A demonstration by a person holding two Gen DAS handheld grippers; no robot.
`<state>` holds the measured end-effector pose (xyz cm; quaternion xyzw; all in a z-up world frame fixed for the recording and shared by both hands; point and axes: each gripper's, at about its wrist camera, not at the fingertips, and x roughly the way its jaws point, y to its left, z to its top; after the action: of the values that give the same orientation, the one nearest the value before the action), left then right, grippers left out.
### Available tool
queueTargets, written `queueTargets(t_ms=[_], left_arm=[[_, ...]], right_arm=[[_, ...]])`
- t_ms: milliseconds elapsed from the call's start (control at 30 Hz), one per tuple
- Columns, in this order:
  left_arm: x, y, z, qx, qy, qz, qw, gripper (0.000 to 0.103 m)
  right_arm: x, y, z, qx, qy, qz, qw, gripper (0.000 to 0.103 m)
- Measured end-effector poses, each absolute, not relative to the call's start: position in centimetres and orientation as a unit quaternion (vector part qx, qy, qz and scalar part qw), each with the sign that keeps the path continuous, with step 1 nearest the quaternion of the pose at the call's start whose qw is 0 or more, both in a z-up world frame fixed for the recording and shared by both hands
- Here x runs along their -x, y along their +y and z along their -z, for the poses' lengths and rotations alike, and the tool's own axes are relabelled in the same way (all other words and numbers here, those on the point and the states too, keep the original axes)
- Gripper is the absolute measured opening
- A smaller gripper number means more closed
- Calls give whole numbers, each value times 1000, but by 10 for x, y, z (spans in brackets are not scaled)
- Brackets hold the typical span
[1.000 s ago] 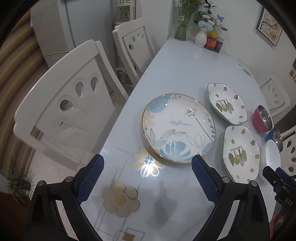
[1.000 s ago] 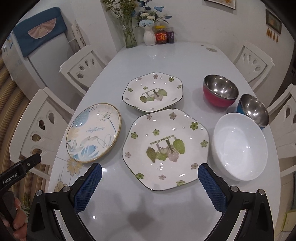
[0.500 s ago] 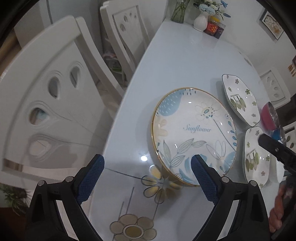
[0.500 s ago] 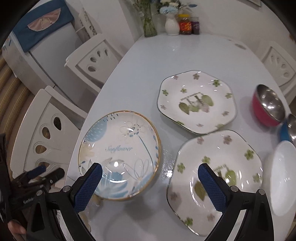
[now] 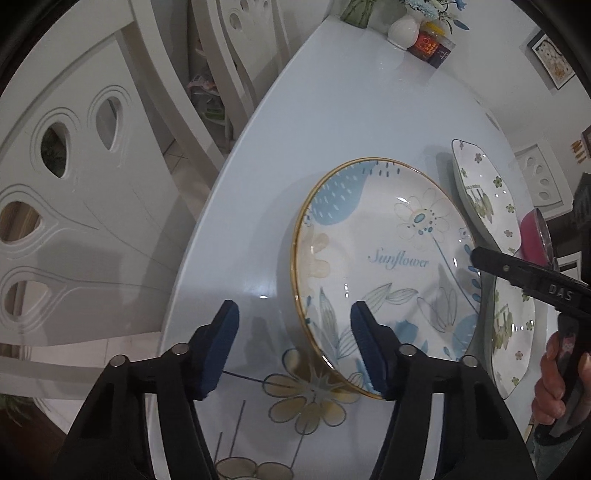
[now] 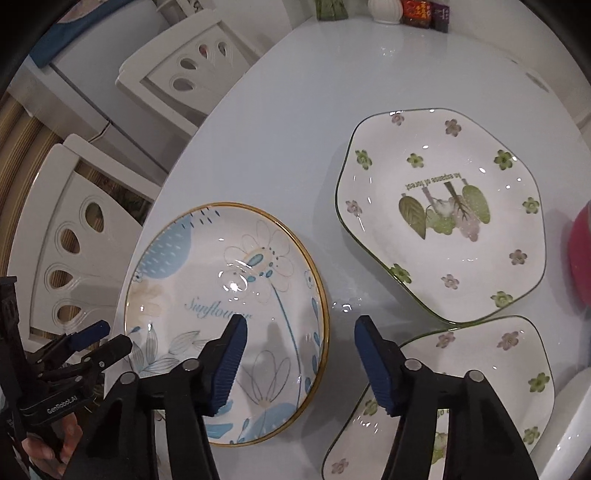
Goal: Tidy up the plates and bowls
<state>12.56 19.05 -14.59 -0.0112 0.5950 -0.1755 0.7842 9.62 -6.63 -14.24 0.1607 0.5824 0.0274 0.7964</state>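
Observation:
A round gold-rimmed "Sunflower" plate (image 5: 384, 258) lies on the white table near its left edge; it also shows in the right wrist view (image 6: 221, 295). My left gripper (image 5: 293, 343) is open, its jaws straddling the plate's near left rim, one inside and one outside. My right gripper (image 6: 299, 358) is open, straddling the plate's right rim. Two hexagonal green-flower plates (image 6: 443, 210) (image 6: 461, 387) lie to the right. A red bowl (image 6: 580, 258) sits at the right edge.
White chairs (image 5: 85, 184) stand close along the table's left edge. A vase and jars (image 5: 424, 33) stand at the far end. A white bowl (image 6: 576, 424) is at the lower right. Each gripper shows in the other's view (image 5: 528, 284) (image 6: 74, 350).
Both grippers have moved in toward the Sunflower plate and lower. Their jaws have narrowed from wide open and now straddle the plate's opposite rims.

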Motion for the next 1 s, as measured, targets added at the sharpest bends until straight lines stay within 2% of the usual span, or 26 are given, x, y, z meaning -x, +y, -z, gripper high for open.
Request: queueTargets(t_ms=[133, 233, 300, 400, 733, 1000], left_arm=[[-127, 190, 149, 15, 599, 173, 781, 45], [-128, 191, 153, 28, 606, 179, 774, 35], [-128, 191, 156, 33, 609, 181, 772, 23], [-127, 188, 159, 30, 610, 184, 770, 16], [-132, 182, 169, 43, 614, 198, 763, 15], [-136, 183, 172, 48, 607, 208, 766, 15]], right_arm=[[-102, -68, 151, -162, 589, -33, 791, 48], [-105, -71, 158, -170, 594, -38, 785, 38], [-106, -72, 162, -174, 597, -42, 782, 35], [-107, -72, 166, -182, 597, -49, 780, 31], [-114, -77, 179, -221, 597, -71, 768, 25], [-114, -77, 182, -212, 594, -78, 772, 20]])
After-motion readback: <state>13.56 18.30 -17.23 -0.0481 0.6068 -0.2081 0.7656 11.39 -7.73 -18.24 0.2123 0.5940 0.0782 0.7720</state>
